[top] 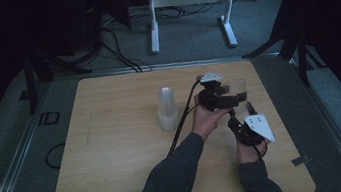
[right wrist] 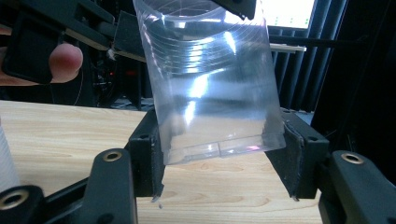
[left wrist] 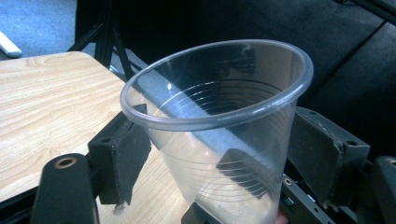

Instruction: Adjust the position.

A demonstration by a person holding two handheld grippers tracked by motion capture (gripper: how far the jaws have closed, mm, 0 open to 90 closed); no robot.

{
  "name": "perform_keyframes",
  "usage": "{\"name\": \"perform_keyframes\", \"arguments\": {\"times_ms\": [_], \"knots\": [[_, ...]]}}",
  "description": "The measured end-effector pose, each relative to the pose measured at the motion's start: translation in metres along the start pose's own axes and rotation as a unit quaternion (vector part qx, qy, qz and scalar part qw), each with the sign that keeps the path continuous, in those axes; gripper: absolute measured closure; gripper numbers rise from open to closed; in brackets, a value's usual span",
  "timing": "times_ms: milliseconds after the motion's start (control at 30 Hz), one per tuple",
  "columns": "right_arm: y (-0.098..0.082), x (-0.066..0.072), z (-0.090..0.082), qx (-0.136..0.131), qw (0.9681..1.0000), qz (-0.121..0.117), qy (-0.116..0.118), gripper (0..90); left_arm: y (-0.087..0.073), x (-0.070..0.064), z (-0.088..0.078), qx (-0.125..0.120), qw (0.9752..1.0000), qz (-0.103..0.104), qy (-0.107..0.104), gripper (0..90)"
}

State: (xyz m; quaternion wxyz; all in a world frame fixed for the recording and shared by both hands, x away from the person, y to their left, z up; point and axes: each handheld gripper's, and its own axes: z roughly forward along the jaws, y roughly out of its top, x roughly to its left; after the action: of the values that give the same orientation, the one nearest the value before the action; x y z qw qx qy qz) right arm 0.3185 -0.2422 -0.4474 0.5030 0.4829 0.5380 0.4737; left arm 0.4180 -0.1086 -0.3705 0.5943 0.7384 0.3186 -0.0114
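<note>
A clear plastic cup [top: 239, 88] hangs above the right part of the wooden table [top: 115, 149], tilted. My left gripper [top: 229, 99] is shut on its side wall, one pad on each side [left wrist: 122, 154]. The cup's rim [left wrist: 219, 116] faces the left gripper view. My right gripper [top: 235, 119] sits just below and nearer the person. It is open, and its two jaws flank the cup's base [right wrist: 219, 140] closely. A stack of frosted cups [top: 167, 109] stands upright at the table's middle, left of both grippers.
A white metal frame [top: 185, 3] and cables lie on the floor beyond the table. The table's right edge [top: 281, 110] is close to the grippers. Dark stands sit at both far corners.
</note>
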Motion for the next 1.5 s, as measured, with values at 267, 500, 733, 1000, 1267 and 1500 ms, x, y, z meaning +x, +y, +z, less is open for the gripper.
{"name": "perform_keyframes", "arguments": {"times_ms": [267, 500, 733, 1000, 1267, 1500], "knots": [[0.0, 0.0, 0.0, 0.0, 1.0, -0.001, 0.0, 42.2, 0.0, -0.003, 0.0, -0.004, 1.0, 0.008, 0.004, 27.0], [0.0, -0.002, 0.0, 0.002, 1.0, 0.001, 0.005, 41.9, 0.0, -0.005, -0.001, -0.006, 0.9997, 0.023, 0.011, 28.2], [0.0, -0.002, 0.001, 0.004, 0.9999, -0.002, 0.013, 39.6, 0.0, -0.01, -0.002, -0.011, 0.9987, 0.046, 0.02, 28.4], [0.001, -0.003, 0.003, 0.011, 0.9997, -0.006, 0.022, 31.5, -0.001, -0.018, -0.002, -0.009, 0.9939, 0.096, 0.054, 28.4], [0.002, -0.002, 0.005, 0.021, 0.9993, -0.005, 0.031, 36.0, -0.005, -0.026, 0.002, 0.0, 0.9875, 0.139, 0.075, 28.2], [0.001, -0.004, 0.005, 0.023, 0.9994, 0.001, 0.025, 41.3, -0.004, -0.022, 0.002, -0.002, 0.994, 0.099, 0.047, 25.2]]}}
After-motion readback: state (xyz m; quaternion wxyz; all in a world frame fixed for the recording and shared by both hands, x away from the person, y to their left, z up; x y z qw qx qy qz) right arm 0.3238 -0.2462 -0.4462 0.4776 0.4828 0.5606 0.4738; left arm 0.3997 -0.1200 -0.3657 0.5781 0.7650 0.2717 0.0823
